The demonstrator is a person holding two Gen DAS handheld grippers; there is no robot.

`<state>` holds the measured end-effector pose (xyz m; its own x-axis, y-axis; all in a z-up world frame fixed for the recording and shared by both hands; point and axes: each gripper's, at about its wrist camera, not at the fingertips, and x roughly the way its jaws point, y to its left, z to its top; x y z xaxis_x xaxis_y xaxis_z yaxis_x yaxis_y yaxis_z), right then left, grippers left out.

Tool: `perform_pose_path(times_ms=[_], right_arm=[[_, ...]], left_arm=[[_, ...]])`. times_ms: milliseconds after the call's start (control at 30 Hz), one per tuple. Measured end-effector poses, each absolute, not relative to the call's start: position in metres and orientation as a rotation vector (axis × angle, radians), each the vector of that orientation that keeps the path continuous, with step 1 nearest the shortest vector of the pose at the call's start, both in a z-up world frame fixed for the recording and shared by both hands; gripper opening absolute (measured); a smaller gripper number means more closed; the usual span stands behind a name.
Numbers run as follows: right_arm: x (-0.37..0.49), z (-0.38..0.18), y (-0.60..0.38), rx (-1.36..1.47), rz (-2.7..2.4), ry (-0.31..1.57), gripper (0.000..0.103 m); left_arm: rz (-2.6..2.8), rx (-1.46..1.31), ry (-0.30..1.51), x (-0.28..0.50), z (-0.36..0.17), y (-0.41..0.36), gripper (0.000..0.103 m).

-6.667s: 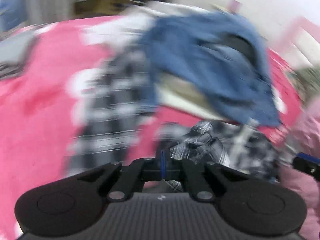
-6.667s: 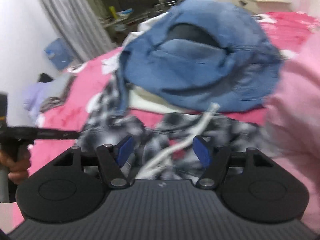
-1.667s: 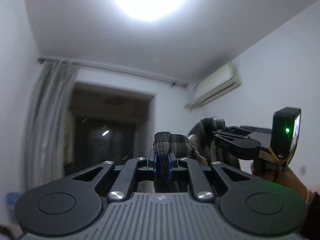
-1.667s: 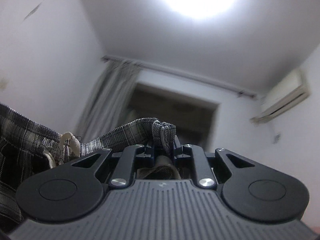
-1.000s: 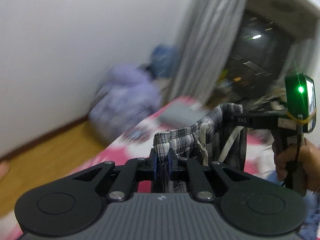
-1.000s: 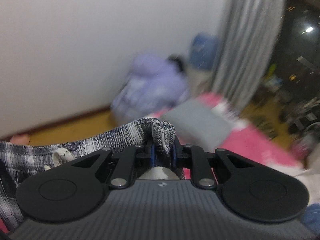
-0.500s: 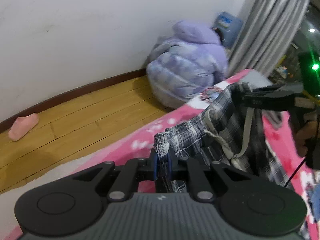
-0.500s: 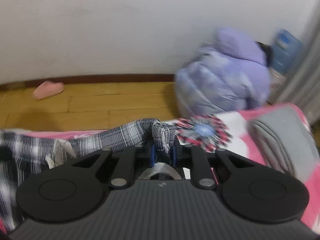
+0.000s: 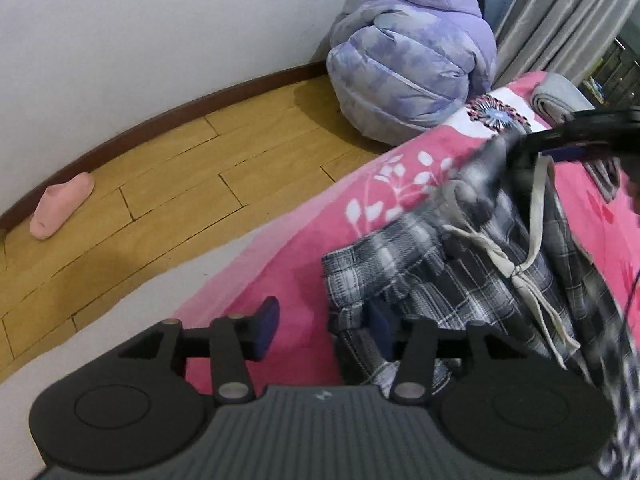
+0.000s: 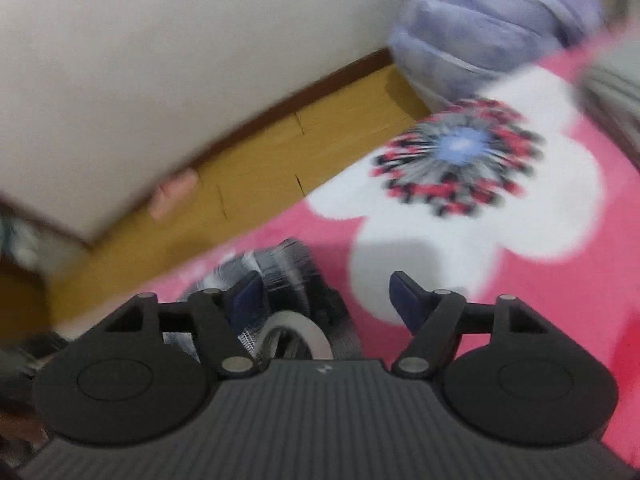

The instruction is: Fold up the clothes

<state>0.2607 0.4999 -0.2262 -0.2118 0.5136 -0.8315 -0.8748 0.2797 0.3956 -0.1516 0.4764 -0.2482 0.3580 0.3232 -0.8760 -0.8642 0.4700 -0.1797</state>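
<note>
Grey-and-white plaid shorts (image 9: 460, 276) with a white drawstring (image 9: 532, 256) lie on the pink bedspread (image 9: 360, 204) near its edge. My left gripper (image 9: 324, 330) is open; its right finger rests against the shorts' waistband corner. My right gripper (image 10: 326, 294) is open just above the bed, with a blurred bunch of the plaid shorts (image 10: 280, 272) by its left finger. The right gripper also shows in the left wrist view (image 9: 576, 136), above the far end of the shorts.
A wooden floor (image 9: 160, 184) runs along the white wall left of the bed. A pink slipper (image 9: 60, 208) lies by the skirting. A lilac quilted bundle (image 9: 412, 56) sits at the bed's corner. A folded grey cloth (image 9: 560, 96) lies on the bed. Grey curtains (image 9: 560, 12) hang behind.
Both grippers came down from held high to the bed near its edge, laid the plaid shorts on the bedspread and opened, letting go of the waistband.
</note>
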Motion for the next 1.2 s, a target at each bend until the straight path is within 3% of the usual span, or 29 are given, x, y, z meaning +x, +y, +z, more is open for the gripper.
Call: perform_pose_path(times_ms=[67,167,233,300,400,467,633,833,867,900,933,1033,1200], right_arm=[[0.287,-0.206,0.469,-0.236,1.307,1.221,0.082],[0.307,-0.179,0.411,-0.023,1.277,1.196,0.083],[0.301,-0.172,0.380,-0.031,1.250,1.145,0.082],[0.277,-0.181,0.357,-0.207,1.200,1.104,0.077],[0.242,-0.201,0.323,-0.467,1.106,1.058,0.056],[0.226,-0.222,0.303,-0.593,1.042,1.057,0.050],[0.215,-0.254,0.268,-0.643,0.984,1.092,0.049],[0.218,-0.274,0.274,-0.663,0.993,1.082,0.046],[0.219,-0.278,0.276,-0.671,0.996,1.086,0.035],[0.218,-0.273,0.278,-0.686,0.986,1.063,0.000],[0.217,-0.268,0.281,-0.700,0.975,1.038,0.001],[0.213,-0.236,0.283,-0.730,0.931,0.879,0.001],[0.219,-0.238,0.304,-0.893,0.854,0.682,0.001]], left_arm=[[0.878,-0.710,0.885,-0.157,-0.241,0.475,0.052],[0.926,-0.647,0.862,-0.155,-0.230,0.475,0.051],[0.923,-0.603,0.830,-0.147,-0.219,0.474,0.051],[0.896,-0.559,0.801,-0.134,-0.210,0.475,0.051],[0.783,-0.513,0.803,-0.092,-0.207,0.479,0.051],[0.703,-0.473,0.804,-0.061,-0.209,0.482,0.051],[0.567,-0.324,0.861,0.031,-0.229,0.493,0.051],[0.558,-0.172,0.936,0.086,-0.255,0.501,0.051],[0.559,-0.156,0.948,0.090,-0.260,0.500,0.045],[0.560,-0.141,0.951,0.093,-0.263,0.499,0.041],[0.559,-0.132,0.950,0.093,-0.265,0.497,0.033],[0.580,-0.097,0.925,0.095,-0.263,0.491,0.023],[0.618,-0.074,0.903,0.099,-0.262,0.491,0.021]])
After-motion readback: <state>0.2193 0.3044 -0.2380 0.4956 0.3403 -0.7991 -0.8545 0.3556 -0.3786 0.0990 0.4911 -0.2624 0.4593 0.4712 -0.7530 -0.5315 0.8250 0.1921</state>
